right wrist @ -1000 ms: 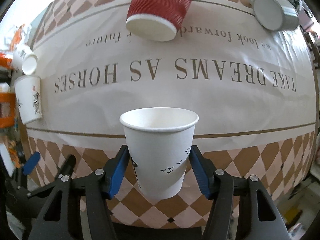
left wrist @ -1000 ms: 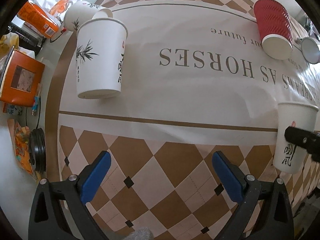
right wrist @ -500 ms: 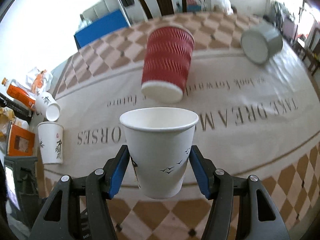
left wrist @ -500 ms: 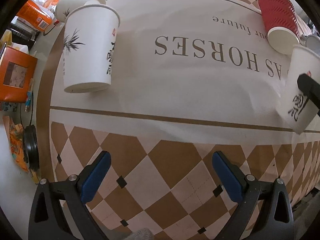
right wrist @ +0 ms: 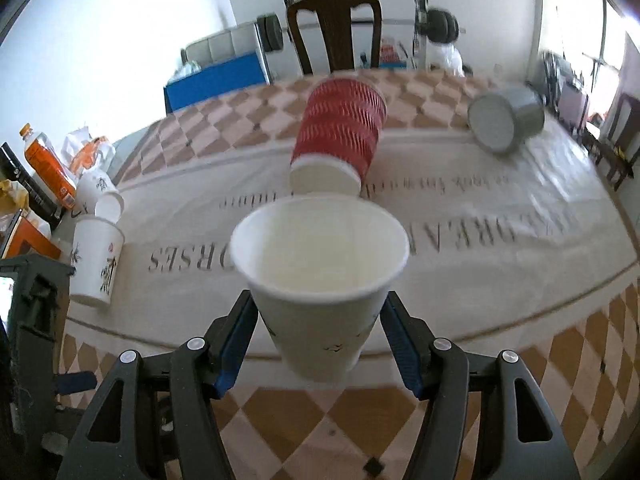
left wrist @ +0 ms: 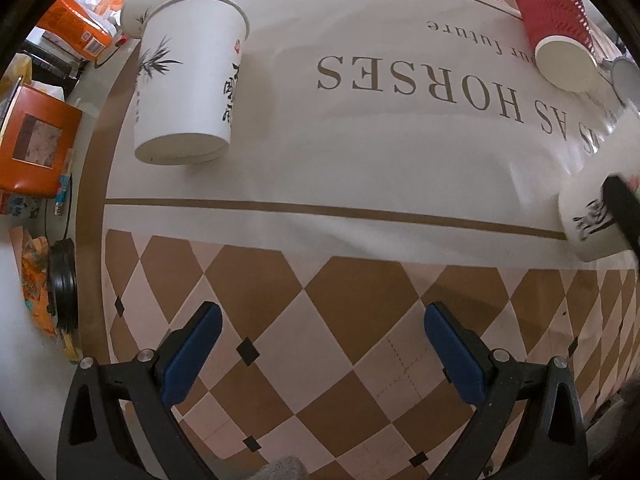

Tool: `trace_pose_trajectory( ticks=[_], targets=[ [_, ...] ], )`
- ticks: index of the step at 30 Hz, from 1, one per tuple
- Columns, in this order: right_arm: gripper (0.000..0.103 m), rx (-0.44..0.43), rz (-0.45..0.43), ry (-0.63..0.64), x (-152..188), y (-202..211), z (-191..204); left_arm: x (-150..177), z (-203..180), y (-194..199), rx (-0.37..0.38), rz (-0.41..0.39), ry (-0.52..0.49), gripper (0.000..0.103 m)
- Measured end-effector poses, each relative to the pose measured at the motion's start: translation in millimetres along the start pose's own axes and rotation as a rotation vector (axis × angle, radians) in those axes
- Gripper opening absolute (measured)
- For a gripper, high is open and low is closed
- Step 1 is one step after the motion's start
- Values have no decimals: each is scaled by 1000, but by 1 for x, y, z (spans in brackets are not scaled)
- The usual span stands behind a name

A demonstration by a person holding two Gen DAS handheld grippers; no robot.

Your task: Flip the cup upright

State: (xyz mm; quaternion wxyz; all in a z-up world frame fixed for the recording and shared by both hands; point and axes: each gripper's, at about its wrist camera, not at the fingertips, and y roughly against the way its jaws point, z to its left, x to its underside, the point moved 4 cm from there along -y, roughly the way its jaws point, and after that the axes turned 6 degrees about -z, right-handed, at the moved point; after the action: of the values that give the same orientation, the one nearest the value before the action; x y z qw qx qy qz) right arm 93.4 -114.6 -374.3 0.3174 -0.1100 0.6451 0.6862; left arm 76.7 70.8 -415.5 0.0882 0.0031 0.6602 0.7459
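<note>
White paper cup point(right wrist: 320, 280) (mouth up)

The white paper cup point(right wrist: 320, 280) clamped between the blue pads point(right wrist: 236, 340) of the right gripper point(right wrist: 320, 344) has been tipped toward the camera, so that its open mouth and inside are now seen; a second ago only the rim was seen edge-on. In the left wrist view it point(left wrist: 596, 208) has been carried from low right to farther up the tablecloth point(left wrist: 360, 160).
</note>
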Motion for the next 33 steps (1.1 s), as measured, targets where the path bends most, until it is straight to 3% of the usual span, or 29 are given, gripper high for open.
trace_pose_trajectory(
  ticks=[5, 8, 12, 14, 19, 24, 33],
  targets=[
    [83, 2, 49, -30, 18, 8, -7, 9, 2, 9, -3, -24, -12, 103],
    [88, 17, 55, -32, 23, 20, -11, 13, -3, 18, -7, -41, -17, 103],
    [94, 62, 59, -45, 27, 42, -21, 19, -4, 35, -10, -69, -23, 103],
    [103, 97, 65, -48, 25, 57, -27, 21, -7, 48, -16, -88, -28, 103],
    [103, 160, 78, -38, 9, 95, -38, 25, -7, 102, -4, -155, -25, 103],
    [103, 158, 86, -29, -23, 151, -44, 16, -8, 176, 22, -243, -25, 103],
    [103, 152, 91, 36, -68, 260, -42, 29, -13, 294, 57, -387, -19, 103]
  ],
)
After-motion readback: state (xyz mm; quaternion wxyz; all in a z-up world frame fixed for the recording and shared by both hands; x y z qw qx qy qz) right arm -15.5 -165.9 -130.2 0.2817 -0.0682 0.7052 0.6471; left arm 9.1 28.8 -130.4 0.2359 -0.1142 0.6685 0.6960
